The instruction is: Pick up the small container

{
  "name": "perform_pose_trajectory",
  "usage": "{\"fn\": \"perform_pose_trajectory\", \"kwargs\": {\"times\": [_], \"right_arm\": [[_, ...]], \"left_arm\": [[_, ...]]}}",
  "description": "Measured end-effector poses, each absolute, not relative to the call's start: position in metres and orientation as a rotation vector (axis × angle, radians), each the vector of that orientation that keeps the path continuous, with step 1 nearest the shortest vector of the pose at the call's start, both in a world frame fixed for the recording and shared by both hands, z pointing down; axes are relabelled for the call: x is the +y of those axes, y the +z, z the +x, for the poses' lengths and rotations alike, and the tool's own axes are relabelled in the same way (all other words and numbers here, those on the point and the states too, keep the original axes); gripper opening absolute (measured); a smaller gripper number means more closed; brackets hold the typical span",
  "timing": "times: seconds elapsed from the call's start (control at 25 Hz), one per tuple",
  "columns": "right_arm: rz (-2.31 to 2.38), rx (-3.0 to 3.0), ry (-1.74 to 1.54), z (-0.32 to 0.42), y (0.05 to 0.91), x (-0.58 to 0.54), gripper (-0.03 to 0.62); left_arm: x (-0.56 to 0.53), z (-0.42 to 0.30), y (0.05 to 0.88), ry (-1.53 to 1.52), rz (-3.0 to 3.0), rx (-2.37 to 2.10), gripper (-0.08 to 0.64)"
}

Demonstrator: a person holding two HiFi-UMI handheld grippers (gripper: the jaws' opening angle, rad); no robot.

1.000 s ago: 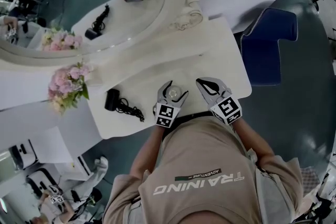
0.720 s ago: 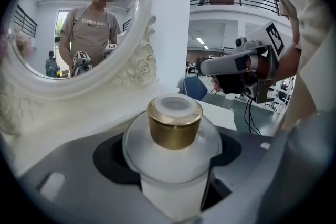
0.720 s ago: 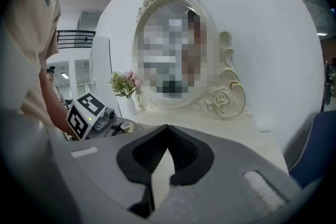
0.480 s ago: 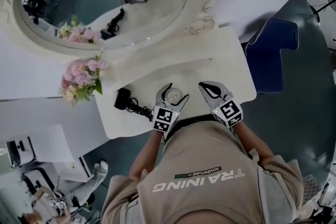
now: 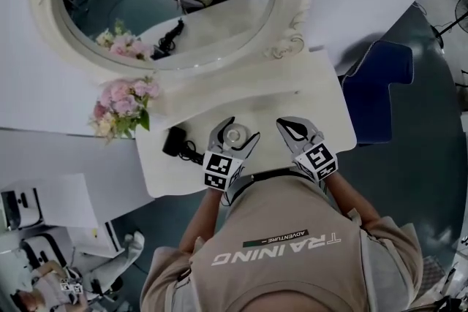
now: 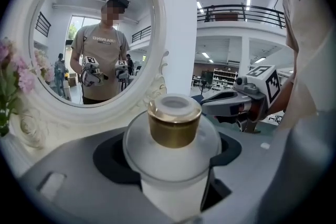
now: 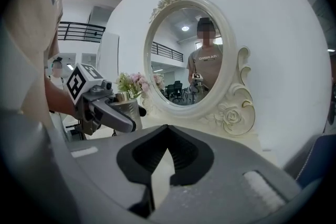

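The small container (image 5: 234,134) is a frosted white bottle with a gold cap (image 6: 174,124). My left gripper (image 5: 239,128) is shut on it, one jaw on each side of its round body, and holds it upright above the white table (image 5: 322,109). In the left gripper view the container (image 6: 173,157) fills the centre between the jaws. My right gripper (image 5: 285,123) hovers just to its right, jaws together with nothing between them. In the right gripper view the left gripper (image 7: 113,115) and the container (image 7: 126,106) show at the left.
An oval white-framed mirror (image 5: 44,18) stands at the back of the table. Pink flowers (image 5: 124,102) stand at the left. A black adapter with cable (image 5: 175,142) lies left of the left gripper. A blue chair (image 5: 376,95) stands to the right.
My left gripper has risen with the container held between its jaws. The right gripper has shifted slightly and stays beside it.
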State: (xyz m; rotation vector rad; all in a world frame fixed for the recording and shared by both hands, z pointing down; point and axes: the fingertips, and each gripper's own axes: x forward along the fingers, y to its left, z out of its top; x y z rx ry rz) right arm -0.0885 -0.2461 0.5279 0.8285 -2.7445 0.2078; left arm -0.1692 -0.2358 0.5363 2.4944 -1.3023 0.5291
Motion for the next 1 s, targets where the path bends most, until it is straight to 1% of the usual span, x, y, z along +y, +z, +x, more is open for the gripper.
{"fn": "perform_pose_trajectory", "kwargs": {"times": [0.16,0.68,0.88,1.0], "right_arm": [[0.855,-2.747,0.169,-0.086,0.518,-0.247,0.003],[0.937,-2.788,0.003,-0.074,0.472,-0.264,0.003],[0.981,-2.872,0.109,-0.071,0.451,-0.269,0.003],[1.005,-2.889,0.115,-0.071,0.445,-0.268,0.003]], "left_arm": [[-0.236,-0.175,0.523,0.554,2.519,-1.329,0.364],[-0.242,-0.174,0.488,0.49,2.596,-1.347,0.362],[-0.242,-0.174,0.475,0.48,2.616,-1.371,0.362],[-0.241,-0.176,0.47,0.48,2.627,-1.381,0.362]]}}
